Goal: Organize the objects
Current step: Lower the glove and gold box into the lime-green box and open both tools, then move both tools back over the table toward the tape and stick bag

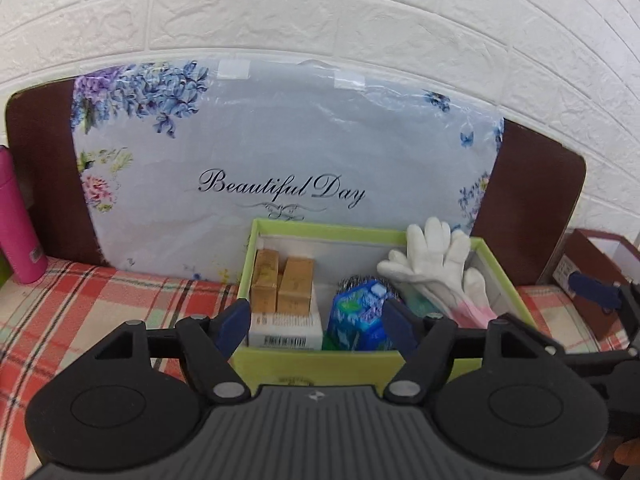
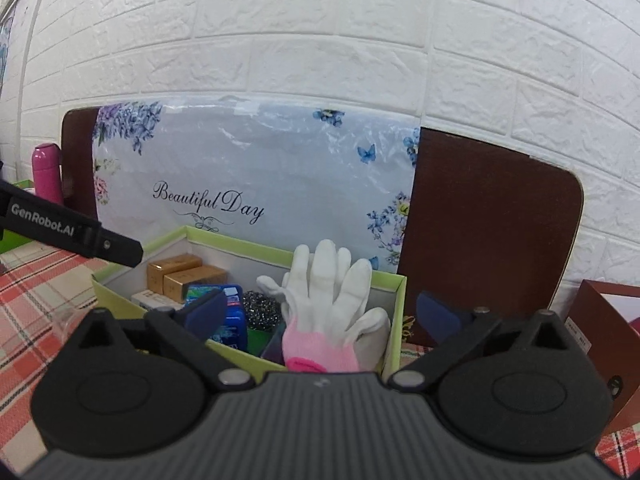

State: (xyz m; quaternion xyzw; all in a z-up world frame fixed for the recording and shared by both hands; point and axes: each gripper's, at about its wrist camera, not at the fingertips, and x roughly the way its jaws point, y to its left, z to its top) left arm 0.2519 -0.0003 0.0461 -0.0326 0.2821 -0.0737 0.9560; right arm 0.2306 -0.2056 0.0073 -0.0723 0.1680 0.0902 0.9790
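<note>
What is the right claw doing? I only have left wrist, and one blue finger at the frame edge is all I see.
Observer: The right claw is open with nothing between its fingers. The white gloves stand straight ahead of it in the green box.
Operator: That shiny thing behind the blue pack?
Observer: A steel scourer, sitting between the pack and the gloves.
Operator: Where does my left claw show from there?
Observer: Only its black body, marked GenRobot.AI, shows. It reaches in from the left edge toward the box's far left corner.
</note>
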